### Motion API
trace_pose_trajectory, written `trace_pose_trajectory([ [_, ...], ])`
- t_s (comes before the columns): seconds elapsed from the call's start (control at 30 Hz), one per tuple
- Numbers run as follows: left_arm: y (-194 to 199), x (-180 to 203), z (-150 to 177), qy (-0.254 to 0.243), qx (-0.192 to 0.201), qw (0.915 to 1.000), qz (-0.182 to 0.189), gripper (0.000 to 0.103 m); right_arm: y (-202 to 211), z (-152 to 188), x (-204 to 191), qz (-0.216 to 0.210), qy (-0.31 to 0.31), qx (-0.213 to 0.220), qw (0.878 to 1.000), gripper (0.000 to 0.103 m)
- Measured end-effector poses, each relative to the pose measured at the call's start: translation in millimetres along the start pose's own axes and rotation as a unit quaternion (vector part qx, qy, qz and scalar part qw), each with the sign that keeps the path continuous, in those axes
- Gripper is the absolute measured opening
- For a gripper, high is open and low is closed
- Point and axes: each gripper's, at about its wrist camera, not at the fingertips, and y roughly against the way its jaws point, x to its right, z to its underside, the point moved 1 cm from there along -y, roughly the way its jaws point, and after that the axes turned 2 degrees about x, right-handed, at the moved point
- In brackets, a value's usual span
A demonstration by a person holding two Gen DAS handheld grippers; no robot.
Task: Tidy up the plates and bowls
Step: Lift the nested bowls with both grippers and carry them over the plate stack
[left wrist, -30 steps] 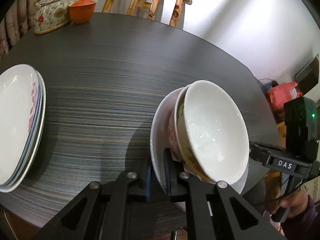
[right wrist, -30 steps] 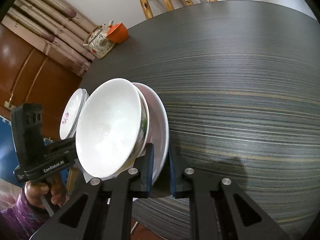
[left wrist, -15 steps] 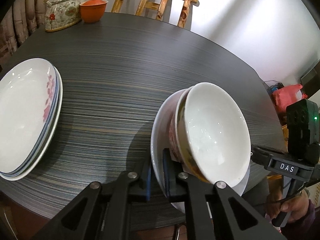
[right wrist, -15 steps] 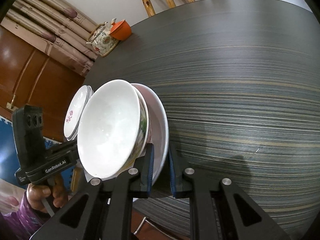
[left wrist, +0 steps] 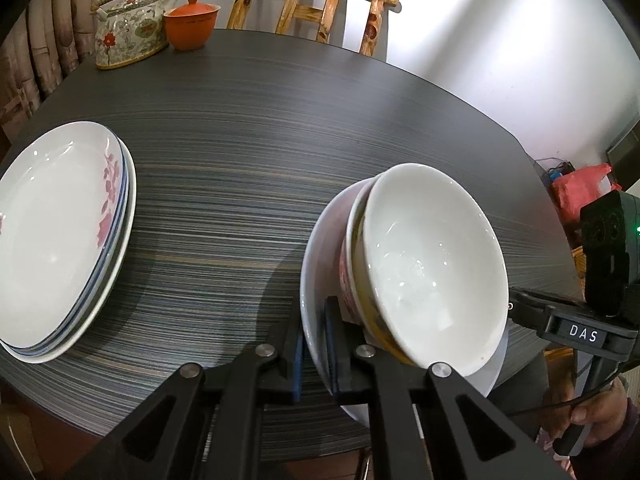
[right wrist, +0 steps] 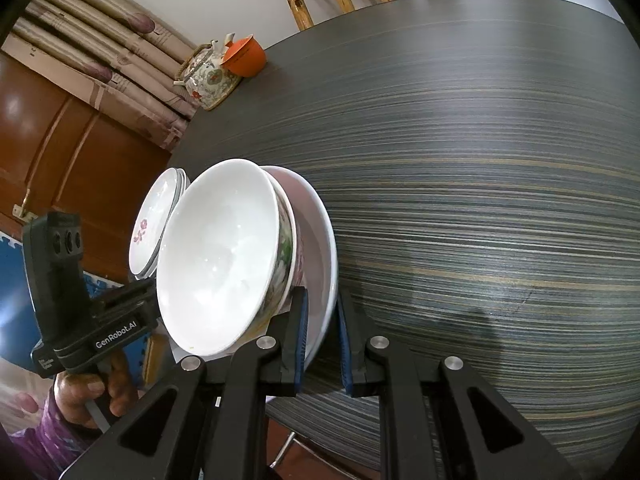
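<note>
Left wrist view: my left jaws clamp the plate [left wrist: 320, 280] rim, bowls [left wrist: 428, 264] stacked on it; opposite, my right jaws pinch the same rim above the bench [left wrist: 260, 140].

Wide bare stretch of dark round table [left wrist: 260, 128] lies open btwn stacked plates [left wrist: 60, 240] at left edge and carried plate w/ bowls [left wrist: 424, 264]; teapot [left wrist: 128, 28] & orange lidded cup [left wrist: 192, 24] crowd far rim; wooden chair [left wrist: 316, 4] stands just behind.
</note>
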Motion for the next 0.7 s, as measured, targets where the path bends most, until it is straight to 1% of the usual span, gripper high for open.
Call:
trace_pose_trajectory([
  [0.33, 9, 1, 0, 0.001, 0.011, 0.9999, -0.009, 0.006, 1, 0, 2, -0.008, -0.009, -0.006, 1.000, 0.015],
  [0.7, 31, -8, -8, 0.011, 0.025, 0.9995, -0.019, 0.006, 3, -8, -12, -0.015, -0.005, -0.007, 1.000, 0.016],
])
